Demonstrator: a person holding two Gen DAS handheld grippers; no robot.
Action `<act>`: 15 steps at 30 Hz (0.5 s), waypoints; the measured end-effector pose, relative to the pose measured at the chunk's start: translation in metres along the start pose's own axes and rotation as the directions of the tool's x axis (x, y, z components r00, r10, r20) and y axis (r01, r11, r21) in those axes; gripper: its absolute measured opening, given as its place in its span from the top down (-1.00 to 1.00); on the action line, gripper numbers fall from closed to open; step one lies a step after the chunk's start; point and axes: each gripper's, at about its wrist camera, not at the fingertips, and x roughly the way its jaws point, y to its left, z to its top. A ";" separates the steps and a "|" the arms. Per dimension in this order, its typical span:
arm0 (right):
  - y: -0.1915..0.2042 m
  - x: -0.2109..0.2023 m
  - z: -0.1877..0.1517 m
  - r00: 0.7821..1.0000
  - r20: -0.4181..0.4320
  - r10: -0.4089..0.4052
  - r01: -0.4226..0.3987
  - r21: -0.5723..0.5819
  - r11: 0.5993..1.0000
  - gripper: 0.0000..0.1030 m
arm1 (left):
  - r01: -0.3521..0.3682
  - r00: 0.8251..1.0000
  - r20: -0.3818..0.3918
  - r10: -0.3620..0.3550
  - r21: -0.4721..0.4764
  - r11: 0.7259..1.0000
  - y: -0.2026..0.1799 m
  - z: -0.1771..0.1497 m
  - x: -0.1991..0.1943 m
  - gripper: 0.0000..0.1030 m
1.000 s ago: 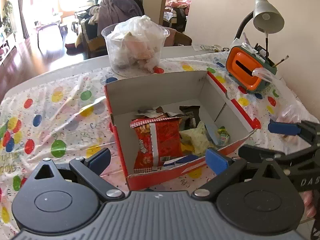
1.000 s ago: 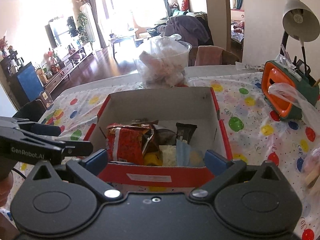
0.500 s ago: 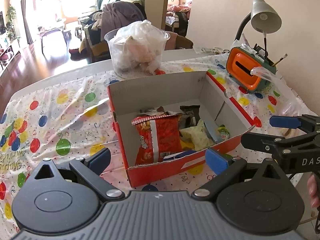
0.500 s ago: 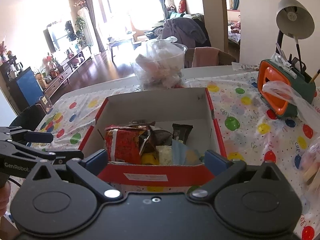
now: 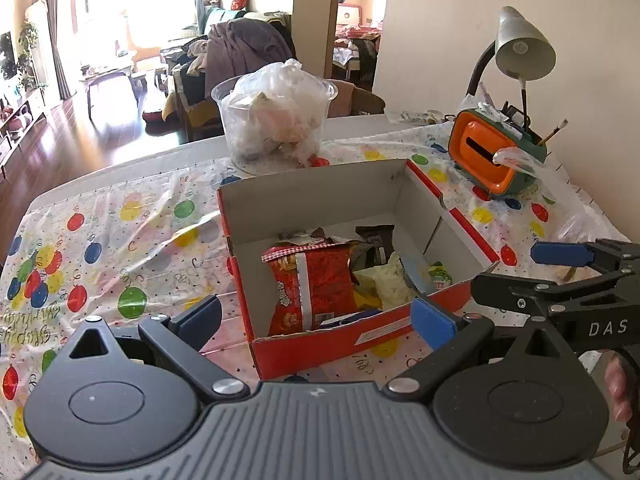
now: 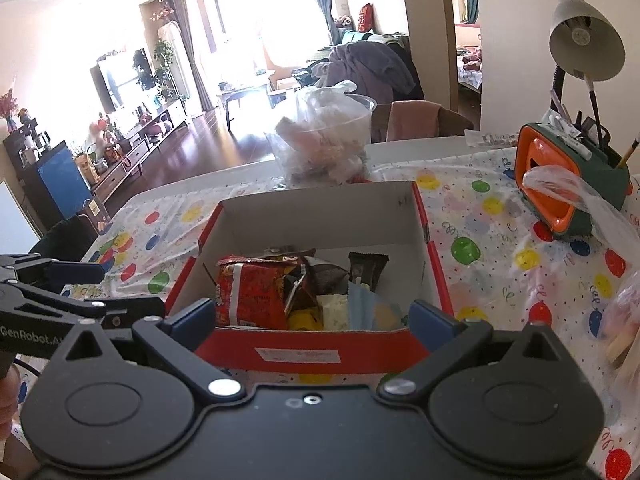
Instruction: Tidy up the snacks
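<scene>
A red cardboard box (image 5: 320,200) (image 6: 320,216) with a white inside sits on the dotted tablecloth. It holds a red snack bag (image 5: 312,284) (image 6: 250,296), a dark wrapper (image 5: 376,240) (image 6: 366,268), pale and yellow packets and other snacks. My left gripper (image 5: 316,316) hangs open in front of the box's near left corner with nothing between its fingers. My right gripper (image 6: 312,316) is open too, just before the box's near wall. The left view shows the right gripper (image 5: 560,268) at the box's right side. The right view shows the left gripper (image 6: 80,288) at the box's left.
A clear tub (image 5: 276,120) (image 6: 328,140) stuffed with plastic bags stands behind the box. An orange and green desk organizer (image 5: 492,156) (image 6: 560,188) and a grey lamp (image 5: 520,48) stand at the right by the wall. A thin plastic bag (image 6: 592,208) lies at the right.
Both grippers have pulled back and risen a little from the box, which looks smaller and farther. Both stay open. The snacks in the box have not moved.
</scene>
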 end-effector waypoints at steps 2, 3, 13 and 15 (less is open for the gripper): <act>-0.001 0.000 -0.001 1.000 -0.001 0.000 0.000 0.005 1.000 -1.00 | 0.002 1.000 0.001 -0.002 -0.003 1.000 0.000 0.000 -0.001 -0.97; -0.001 -0.001 -0.001 1.000 -0.002 -0.001 0.001 0.007 1.000 -1.00 | 0.004 1.000 0.001 -0.004 -0.004 1.000 0.000 0.000 -0.001 -0.97; 0.000 0.000 -0.003 1.000 -0.007 0.001 -0.001 0.011 1.000 -1.00 | 0.003 1.000 -0.001 -0.003 -0.004 1.000 -0.001 -0.001 0.000 -0.97; 0.000 0.000 -0.004 1.000 -0.010 0.003 -0.002 0.013 1.000 -1.00 | 0.004 1.000 -0.001 -0.004 -0.007 1.000 0.000 -0.001 0.000 -0.97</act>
